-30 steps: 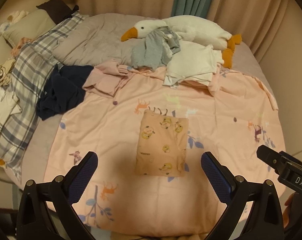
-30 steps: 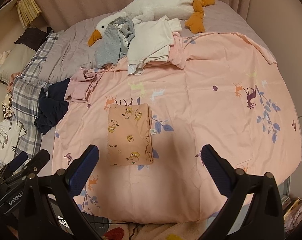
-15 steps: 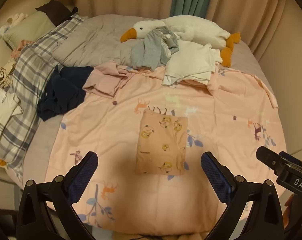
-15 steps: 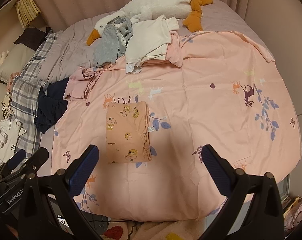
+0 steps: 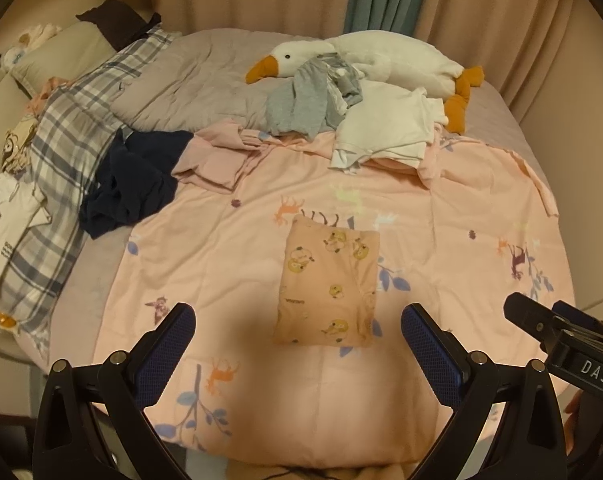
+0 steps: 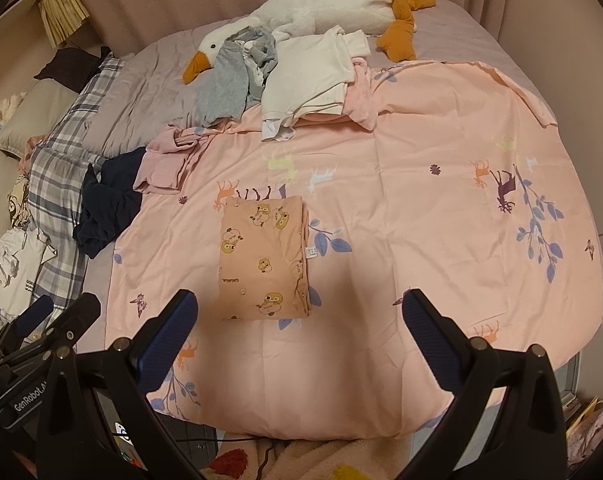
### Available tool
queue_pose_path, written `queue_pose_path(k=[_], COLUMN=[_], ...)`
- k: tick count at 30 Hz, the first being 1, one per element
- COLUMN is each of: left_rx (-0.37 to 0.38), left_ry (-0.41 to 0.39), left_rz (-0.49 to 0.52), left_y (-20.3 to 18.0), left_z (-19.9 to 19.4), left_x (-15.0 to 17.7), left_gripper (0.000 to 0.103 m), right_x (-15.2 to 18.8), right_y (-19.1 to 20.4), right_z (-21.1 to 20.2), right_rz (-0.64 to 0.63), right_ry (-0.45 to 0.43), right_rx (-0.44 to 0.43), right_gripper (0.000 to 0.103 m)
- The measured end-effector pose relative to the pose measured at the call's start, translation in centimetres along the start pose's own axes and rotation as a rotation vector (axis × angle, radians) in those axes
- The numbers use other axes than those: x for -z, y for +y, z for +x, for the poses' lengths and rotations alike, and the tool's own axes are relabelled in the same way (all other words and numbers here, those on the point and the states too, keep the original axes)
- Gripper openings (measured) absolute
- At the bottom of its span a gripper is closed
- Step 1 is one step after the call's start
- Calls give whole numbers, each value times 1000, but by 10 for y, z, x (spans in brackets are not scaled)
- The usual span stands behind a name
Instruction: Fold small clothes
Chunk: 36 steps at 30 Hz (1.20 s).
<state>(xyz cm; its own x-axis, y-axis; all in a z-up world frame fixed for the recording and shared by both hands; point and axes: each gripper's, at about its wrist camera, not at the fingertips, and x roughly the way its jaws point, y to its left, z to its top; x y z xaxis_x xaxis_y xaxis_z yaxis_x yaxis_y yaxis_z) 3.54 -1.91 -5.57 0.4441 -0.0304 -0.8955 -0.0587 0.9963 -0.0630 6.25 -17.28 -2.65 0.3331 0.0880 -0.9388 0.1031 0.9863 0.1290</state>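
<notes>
A small peach garment with yellow chick prints (image 5: 328, 282) lies folded into a flat rectangle on the pink printed sheet (image 5: 441, 216); it also shows in the right wrist view (image 6: 263, 258). My left gripper (image 5: 298, 342) is open and empty, held back above the near edge of the bed. My right gripper (image 6: 301, 330) is open and empty too, held back likewise. Unfolded clothes lie at the far side: a grey one (image 5: 305, 100), a white one (image 5: 385, 130), a pink one (image 5: 213, 160) and a navy one (image 5: 135, 178).
A white plush goose (image 5: 373, 60) lies at the back of the bed near the curtains. A plaid blanket (image 5: 69, 136) and pillows run along the left side. The sheet's near edge hangs over the bed front. The other gripper shows at each view's lower corner.
Both grippers have drifted slightly; the view of the bed shifts a little. The folded garment has not moved.
</notes>
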Motion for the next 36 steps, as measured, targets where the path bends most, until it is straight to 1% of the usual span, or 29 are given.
queue_pose_path(k=[7,12,19,36], left_rx=[-2,7,21,13], left_ry=[5,4,5,2], left_rz=[-1,9,10,18], left_y=[-1,-3,-4,-8], left_z=[1,2,4,3], left_x=[1,-1,-3,-2], left_gripper=[102,102,102,102], right_x=[1,-2,-1,-4], right_y=[1,0,-3,-7], right_z=[1,2,3,2], right_rz=[-10,-9,2,10], right_ry=[8,6,10,9], right_rx=[-6,11,10,9], right_gripper=[103,103,103,103])
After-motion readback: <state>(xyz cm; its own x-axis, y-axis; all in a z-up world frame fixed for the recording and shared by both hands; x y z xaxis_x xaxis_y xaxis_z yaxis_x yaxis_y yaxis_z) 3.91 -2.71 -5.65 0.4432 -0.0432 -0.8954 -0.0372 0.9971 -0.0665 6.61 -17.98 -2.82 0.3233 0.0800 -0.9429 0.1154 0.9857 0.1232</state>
